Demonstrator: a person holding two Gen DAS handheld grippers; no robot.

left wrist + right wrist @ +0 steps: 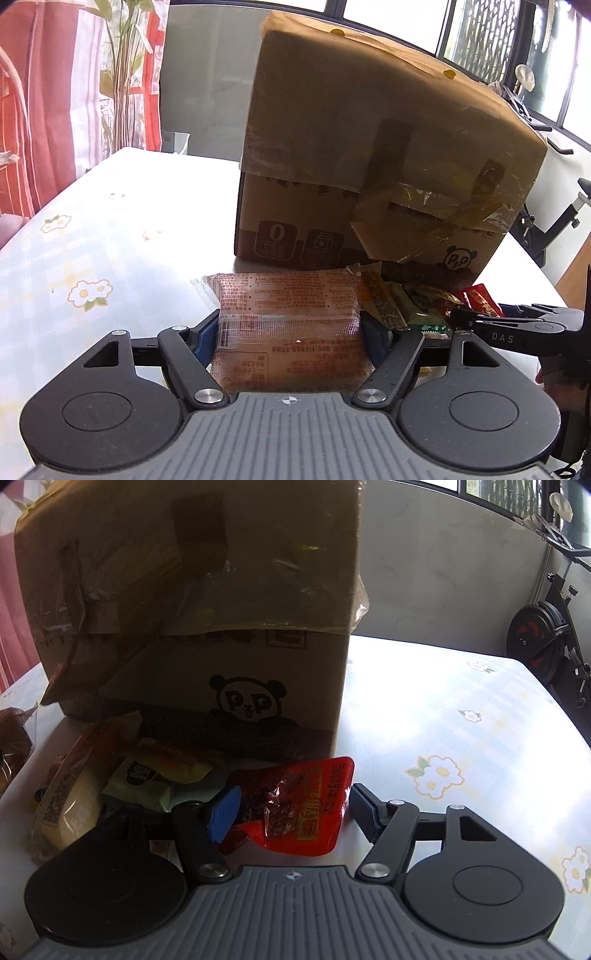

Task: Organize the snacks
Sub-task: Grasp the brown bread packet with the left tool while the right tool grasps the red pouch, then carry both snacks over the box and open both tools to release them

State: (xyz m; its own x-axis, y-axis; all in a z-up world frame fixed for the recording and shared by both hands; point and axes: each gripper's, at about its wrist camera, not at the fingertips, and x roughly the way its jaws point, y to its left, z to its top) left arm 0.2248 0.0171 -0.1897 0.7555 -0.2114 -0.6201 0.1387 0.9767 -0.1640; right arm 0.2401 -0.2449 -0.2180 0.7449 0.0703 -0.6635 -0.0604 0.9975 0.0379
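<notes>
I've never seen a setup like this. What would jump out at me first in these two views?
The big taped cardboard box with a panda printed on it, standing on the flowered tablecloth. Right in front of it lies a small heap of snack packets. Each hand-held gripper is at one: the left gripper clamps a large clear-wrapped orange packet, and the right gripper has a crinkly red pouch between its fingers.
</notes>
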